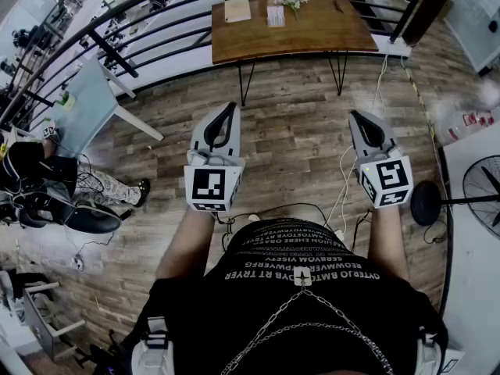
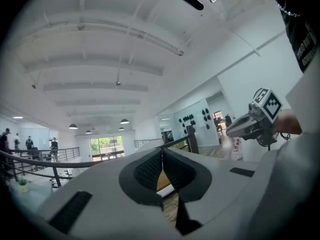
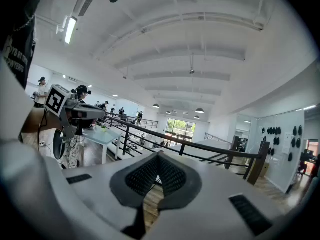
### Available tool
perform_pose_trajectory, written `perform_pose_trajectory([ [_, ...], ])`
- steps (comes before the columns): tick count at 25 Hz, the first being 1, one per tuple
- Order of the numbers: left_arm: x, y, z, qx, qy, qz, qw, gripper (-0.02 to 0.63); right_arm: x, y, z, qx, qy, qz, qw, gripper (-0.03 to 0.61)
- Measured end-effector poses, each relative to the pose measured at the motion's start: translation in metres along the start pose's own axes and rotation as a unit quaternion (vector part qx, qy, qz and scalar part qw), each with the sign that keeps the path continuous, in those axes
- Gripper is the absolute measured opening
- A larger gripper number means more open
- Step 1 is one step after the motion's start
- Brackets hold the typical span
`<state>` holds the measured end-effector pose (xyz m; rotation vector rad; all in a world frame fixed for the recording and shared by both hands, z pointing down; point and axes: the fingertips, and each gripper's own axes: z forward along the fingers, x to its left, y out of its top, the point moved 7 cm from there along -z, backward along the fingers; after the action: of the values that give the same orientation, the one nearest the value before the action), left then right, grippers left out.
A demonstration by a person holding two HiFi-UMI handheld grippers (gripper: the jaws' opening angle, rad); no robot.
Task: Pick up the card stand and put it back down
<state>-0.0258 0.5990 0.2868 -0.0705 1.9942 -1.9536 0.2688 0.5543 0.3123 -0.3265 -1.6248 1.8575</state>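
Toward the far edge of the wooden table [image 1: 312, 33], about midway along its length, the card stand [image 1: 276, 16] shows as a small white upright card. It is too small to tell its print or its base. A little bunch of pale flowers [image 1: 293, 0] sits just beside it, nearer the far edge. A flat tan pad [image 1: 237, 9] lies apart from it toward the table's left end. Nothing touches the stand. A black railing [image 1: 156, 18] runs behind the table, and plank flooring [image 1: 297, 123] fills the stretch between the table and the person.

Both tongs are held well short of the table, over the floor, side by side and apart from each other. The left gripper [image 1: 230, 108] points ahead toward the table; in its own view [image 2: 161, 156] the ribbed pads meet at the tip, fully closed with nothing between them. The right gripper [image 1: 356, 116] points ahead too, tipped slightly down, and in its own view [image 3: 159, 158] the pads are likewise pressed together and hold nothing.

At the left stands a pale blue table [image 1: 86, 104], with a seated person [image 1: 47, 182] beside it. A floor fan [image 1: 480, 186] stands at the right edge of the head view.
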Motion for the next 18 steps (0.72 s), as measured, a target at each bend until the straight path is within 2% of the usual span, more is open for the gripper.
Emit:
perform_pose_trajectory([
  [3, -0.014, -0.001, 0.001, 0.001, -0.042, 0.025, 0.9988, 0.029, -0.006, -0.006, -0.007, 0.004, 0.008, -0.005, 1.000, 0.014],
  [6, -0.022, 0.000, 0.005, 0.021, -0.087, 0.034, 0.9954, 0.029, -0.013, -0.010, -0.011, 0.007, 0.016, -0.009, 1.000, 0.014],
  [9, -0.028, -0.001, 0.007, 0.038, -0.103, 0.051, 0.9927, 0.029, -0.018, -0.017, -0.013, 0.011, 0.021, -0.008, 1.000, 0.014],
  [11, -0.034, 0.002, 0.007, 0.026, -0.100, 0.062, 0.9928, 0.029, -0.018, -0.024, -0.014, 0.014, 0.021, -0.002, 1.000, 0.014],
  [14, -0.038, 0.007, 0.003, -0.005, -0.068, 0.037, 0.9970, 0.029, -0.017, -0.036, -0.015, 0.015, 0.023, 0.024, 0.999, 0.015],
  [18, -0.040, 0.006, 0.006, 0.005, -0.026, 0.001, 0.9996, 0.029, -0.022, -0.039, -0.015, 0.010, 0.021, 0.037, 0.999, 0.015],
])
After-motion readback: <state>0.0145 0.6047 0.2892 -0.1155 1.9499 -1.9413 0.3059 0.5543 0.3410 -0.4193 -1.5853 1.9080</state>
